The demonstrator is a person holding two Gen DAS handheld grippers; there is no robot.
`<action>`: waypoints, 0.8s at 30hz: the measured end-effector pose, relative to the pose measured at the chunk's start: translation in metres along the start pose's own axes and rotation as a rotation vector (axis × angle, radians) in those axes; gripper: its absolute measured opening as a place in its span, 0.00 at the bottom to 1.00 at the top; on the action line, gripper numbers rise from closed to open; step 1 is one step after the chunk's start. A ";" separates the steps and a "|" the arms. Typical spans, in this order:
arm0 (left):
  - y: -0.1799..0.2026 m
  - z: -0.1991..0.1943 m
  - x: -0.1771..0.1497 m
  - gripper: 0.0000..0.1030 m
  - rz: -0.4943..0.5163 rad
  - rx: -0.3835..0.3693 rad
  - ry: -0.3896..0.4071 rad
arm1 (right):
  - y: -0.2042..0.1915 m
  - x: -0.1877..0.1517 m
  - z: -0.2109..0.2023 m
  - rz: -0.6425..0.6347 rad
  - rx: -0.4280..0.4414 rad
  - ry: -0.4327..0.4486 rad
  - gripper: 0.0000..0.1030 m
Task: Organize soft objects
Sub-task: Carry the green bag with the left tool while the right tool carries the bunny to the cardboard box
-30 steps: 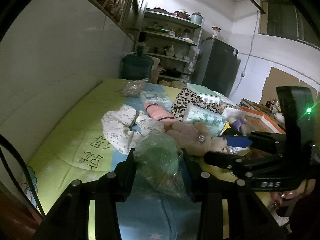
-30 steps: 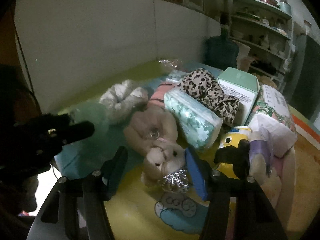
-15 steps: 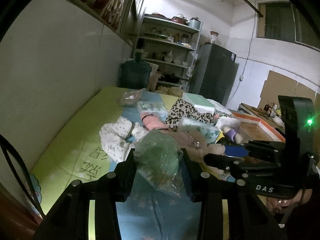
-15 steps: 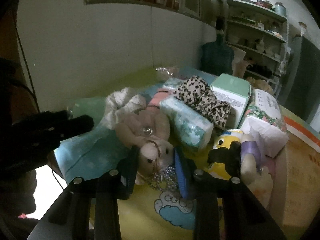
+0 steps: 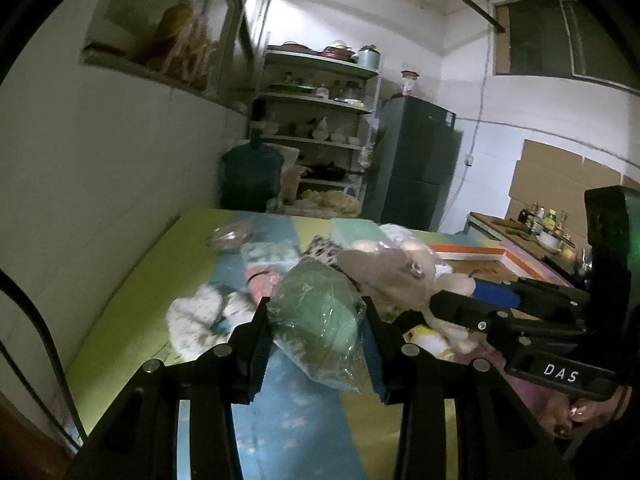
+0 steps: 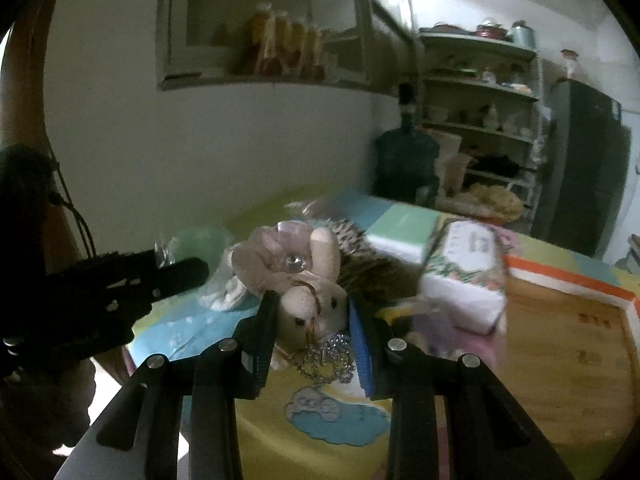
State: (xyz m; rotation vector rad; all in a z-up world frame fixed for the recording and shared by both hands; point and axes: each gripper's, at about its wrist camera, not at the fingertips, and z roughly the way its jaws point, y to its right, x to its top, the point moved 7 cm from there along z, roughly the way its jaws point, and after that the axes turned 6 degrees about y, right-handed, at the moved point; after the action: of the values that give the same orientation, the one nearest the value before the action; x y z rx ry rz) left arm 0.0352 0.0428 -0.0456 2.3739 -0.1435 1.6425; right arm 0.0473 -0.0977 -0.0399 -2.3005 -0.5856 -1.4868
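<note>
A green soft item in a clear plastic bag [image 5: 320, 320] is pinched in my left gripper [image 5: 316, 320], held above the mat. My right gripper [image 6: 312, 316] is shut on the head of a pink plush bunny [image 6: 308, 300] with a silver chain and a gem bow, lifted off the mat; the bunny [image 5: 400, 276] also shows at the right of the left wrist view, in the other gripper [image 5: 480, 312]. On the colourful mat [image 5: 132, 304] lie a white floral cloth [image 5: 200, 316], a pink garment [image 5: 260, 280] and a leopard-print cloth [image 6: 372, 264].
Tissue packs [image 6: 464, 276] and a mint-green box [image 6: 404, 228] sit at the mat's far side. A wooden board with an orange edge [image 6: 568, 320] is to the right. White wall to the left; water jug [image 5: 252, 176], shelves [image 5: 320, 128] and fridge [image 5: 416, 168] behind.
My right gripper closed on the bunny's head and lifted it off the mat. My left gripper rose with the bagged green item still in it.
</note>
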 end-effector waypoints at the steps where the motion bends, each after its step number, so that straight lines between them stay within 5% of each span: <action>1: 0.004 0.001 0.002 0.40 0.004 -0.004 -0.001 | 0.004 0.002 -0.005 0.004 -0.010 0.010 0.34; 24: 0.143 0.066 0.032 0.40 0.073 -0.138 -0.053 | 0.147 -0.003 -0.114 0.174 -0.315 0.152 0.34</action>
State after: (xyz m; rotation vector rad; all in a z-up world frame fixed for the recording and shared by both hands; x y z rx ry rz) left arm 0.0750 -0.1103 -0.0162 2.3346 -0.3459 1.5475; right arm 0.0332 -0.2799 -0.0060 -2.3609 -0.1102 -1.7496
